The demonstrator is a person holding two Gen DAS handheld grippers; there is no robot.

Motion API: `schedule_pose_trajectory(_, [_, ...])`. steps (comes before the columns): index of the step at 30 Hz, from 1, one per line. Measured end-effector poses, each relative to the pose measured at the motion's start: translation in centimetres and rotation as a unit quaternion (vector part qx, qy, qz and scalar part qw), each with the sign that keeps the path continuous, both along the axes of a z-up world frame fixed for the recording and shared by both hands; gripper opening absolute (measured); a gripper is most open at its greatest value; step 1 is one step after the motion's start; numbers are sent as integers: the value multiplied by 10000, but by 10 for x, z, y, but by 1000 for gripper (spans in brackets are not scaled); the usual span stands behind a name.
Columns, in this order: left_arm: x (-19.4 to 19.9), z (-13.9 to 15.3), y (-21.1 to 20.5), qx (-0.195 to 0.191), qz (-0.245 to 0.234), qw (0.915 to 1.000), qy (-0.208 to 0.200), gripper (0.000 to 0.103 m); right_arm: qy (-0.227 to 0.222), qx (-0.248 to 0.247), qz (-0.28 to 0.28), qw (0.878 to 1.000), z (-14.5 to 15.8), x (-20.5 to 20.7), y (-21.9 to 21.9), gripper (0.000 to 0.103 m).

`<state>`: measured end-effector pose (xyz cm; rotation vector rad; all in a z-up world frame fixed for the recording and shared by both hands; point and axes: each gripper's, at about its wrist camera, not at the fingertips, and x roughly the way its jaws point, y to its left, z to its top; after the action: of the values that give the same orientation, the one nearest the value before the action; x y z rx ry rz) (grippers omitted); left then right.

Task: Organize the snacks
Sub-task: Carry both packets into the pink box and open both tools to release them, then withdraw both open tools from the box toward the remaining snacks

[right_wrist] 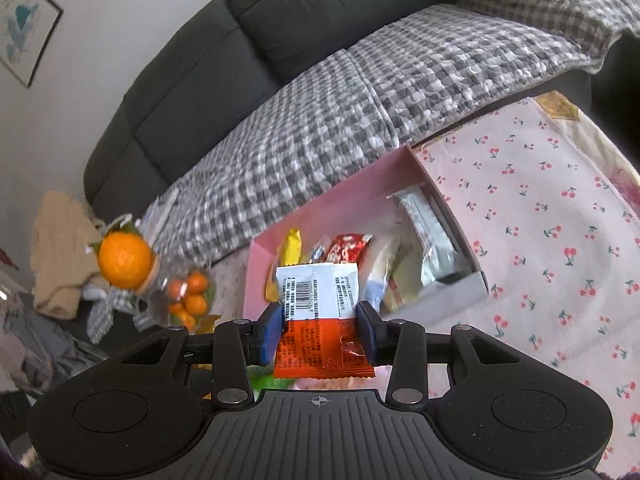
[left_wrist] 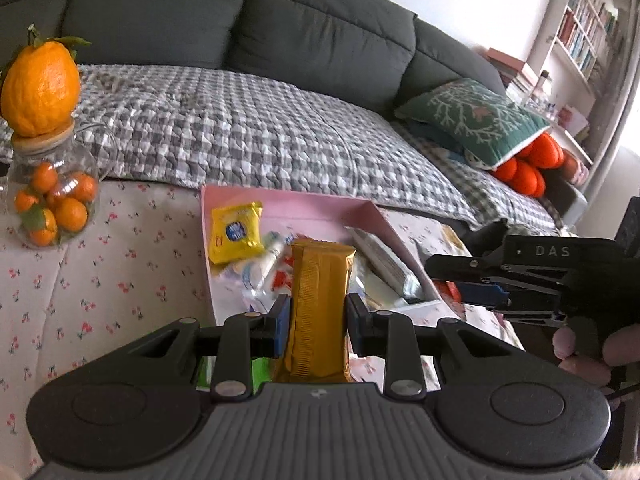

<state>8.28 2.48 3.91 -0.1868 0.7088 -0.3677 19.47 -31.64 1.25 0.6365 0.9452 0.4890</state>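
My left gripper [left_wrist: 319, 318] is shut on a gold foil snack bar [left_wrist: 319, 300], held upright just in front of the pink box [left_wrist: 320, 208]. Inside that box lie a yellow packet [left_wrist: 235, 232], white and red wrapped sweets [left_wrist: 264, 268] and a grey-white packet [left_wrist: 386, 264]. My right gripper [right_wrist: 319, 326] is shut on a flat red and white snack packet [right_wrist: 320, 320] with a barcode, held over the near edge of the pink box [right_wrist: 360, 184]. From the left wrist view the right gripper [left_wrist: 448, 270] enters from the right, beside the box's right wall.
The box sits on a cherry-print cloth [right_wrist: 540, 220] over a table, with a grey sofa [left_wrist: 240, 20] and checked blanket [left_wrist: 260, 132] behind. A glass jar of small oranges [left_wrist: 52, 200] topped by a large orange fruit [left_wrist: 40, 84] stands at the left. A green cushion [left_wrist: 476, 116] lies at right.
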Motion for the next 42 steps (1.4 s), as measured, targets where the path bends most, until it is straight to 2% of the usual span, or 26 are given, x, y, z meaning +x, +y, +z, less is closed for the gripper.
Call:
schedule_pose_trajectory(9, [29,-22,-1,241,249,9993,-126,27,199,236,-324,9990,-34,26,-6,39])
schedule_pose_trajectory(19, [50,-32,-5,397,465,9965,-561,27,-15,239,-530,9983,-44,38,-4,39])
schedule_pose_trajectory(23, [54,-37,-5,388,484,9967,-524,27,-122,155,-515,9985,-44,39,-3,40])
schedule_pose_trajectory(24, [53,-39,-5,423,483,9965,-531,27,-134,148,-508,9985,-45,39,-2,43])
schedule_pose_trajectory(26, [52,-40,-7,538,495,9956,-582,30,-142,141,-538,9984,-46,38,-2,44])
schedule_pose_trajectory(29, [48,-40,-10,681,511,9945,-604,44,-25,117,-569,9983,-47,39,-2,64])
schedule_pose_trajectory(35, [48,-41,-12,740,492,9951,-424,59,-122,47,-480,9988,-40,35,-1,68])
schedule_pose_trajectory(37, [45,-38,-12,763,464,9952,-410,67,-159,4,-446,9989,-36,32,-1,70])
schedule_pose_trajectory(39, [43,-36,-13,820,463,9948,-380,71,-190,-44,-419,9989,-32,29,0,76])
schedule_pose_trajectory(42, [39,-33,-13,937,474,9941,-280,76,-241,-149,-359,9990,-26,23,1,79])
